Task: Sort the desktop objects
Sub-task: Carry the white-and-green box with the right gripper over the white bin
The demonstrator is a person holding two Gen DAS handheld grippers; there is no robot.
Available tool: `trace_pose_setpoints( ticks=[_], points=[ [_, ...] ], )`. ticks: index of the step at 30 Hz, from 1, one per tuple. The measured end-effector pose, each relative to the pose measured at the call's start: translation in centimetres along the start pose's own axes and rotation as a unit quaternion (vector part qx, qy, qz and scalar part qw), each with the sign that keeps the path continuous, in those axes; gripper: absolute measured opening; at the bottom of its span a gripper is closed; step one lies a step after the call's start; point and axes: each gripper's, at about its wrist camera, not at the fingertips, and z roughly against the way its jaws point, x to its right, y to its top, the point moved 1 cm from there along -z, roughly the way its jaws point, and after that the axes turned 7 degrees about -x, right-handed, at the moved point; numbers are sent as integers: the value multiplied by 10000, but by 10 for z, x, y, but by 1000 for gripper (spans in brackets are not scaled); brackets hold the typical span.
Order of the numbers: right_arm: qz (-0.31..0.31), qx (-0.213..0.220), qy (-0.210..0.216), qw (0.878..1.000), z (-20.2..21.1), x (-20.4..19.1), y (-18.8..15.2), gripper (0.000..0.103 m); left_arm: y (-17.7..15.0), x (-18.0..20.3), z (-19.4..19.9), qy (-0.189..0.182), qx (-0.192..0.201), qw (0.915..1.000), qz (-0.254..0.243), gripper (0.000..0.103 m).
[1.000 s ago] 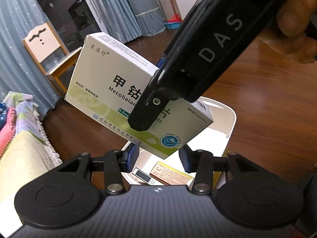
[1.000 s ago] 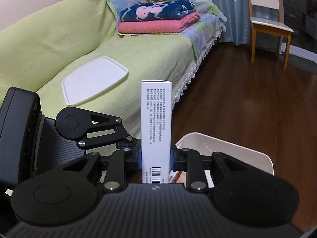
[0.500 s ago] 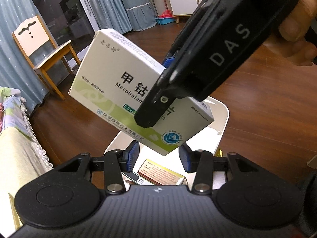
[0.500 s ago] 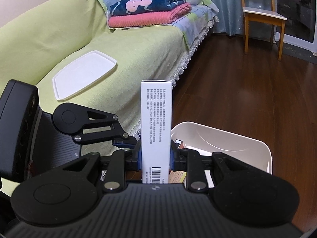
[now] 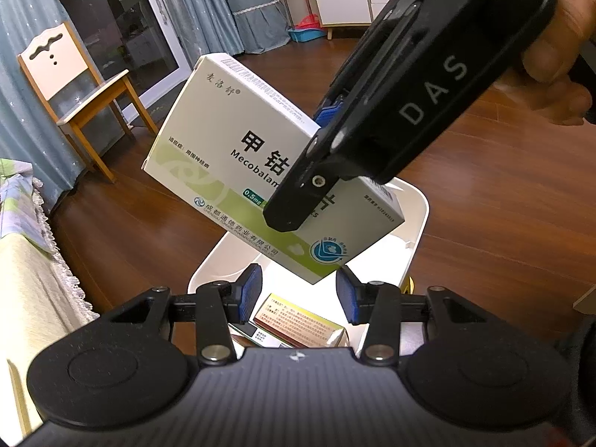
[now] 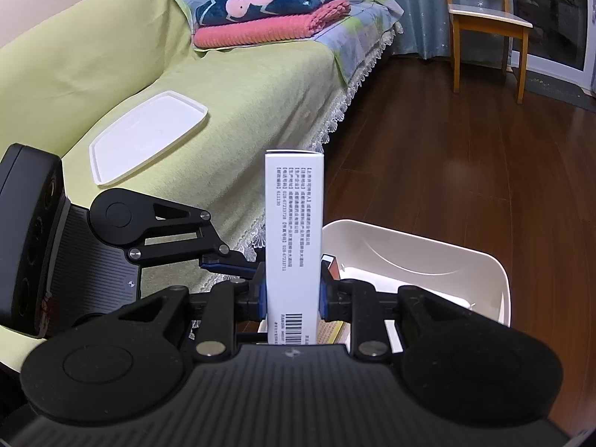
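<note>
A white and green medicine box (image 5: pixel 223 149) hangs tilted above an open white bin (image 5: pixel 417 231). My right gripper (image 6: pixel 293 294) is shut on this box (image 6: pixel 294 231), which stands edge-on between its blue pads. In the left wrist view one black finger (image 5: pixel 316 182) of the right gripper crosses the box's face. My left gripper (image 5: pixel 296 294) is open just below the box, with nothing between its pads. Other flat cartons (image 5: pixel 298 322) lie inside the bin (image 6: pixel 447 260).
The bin stands on a dark wooden floor beside a sofa with a yellow-green cover. A white lid (image 6: pixel 149 134) and folded blankets (image 6: pixel 272 11) lie on the sofa. A wooden chair (image 5: pixel 74 89) stands by the curtains. A hand (image 5: pixel 558 37) grips the right tool.
Both views have swung slightly, so more of the bin shows under the grippers. The right gripper keeps its hold on the box. The left gripper stays open.
</note>
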Motion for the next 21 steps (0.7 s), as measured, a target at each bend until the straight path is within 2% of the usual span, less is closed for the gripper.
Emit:
trace_pose_setpoints(
  ticks=[12,21],
  points=[
    [-185,-164,-93,9997,-12,11,-7,22,4,-5,-6,45,-55,10000,50,50],
    [-339,-322,-198,9987,-26,22,-14,22,1,0,-21,145,-484,9985,-222,50]
  ],
)
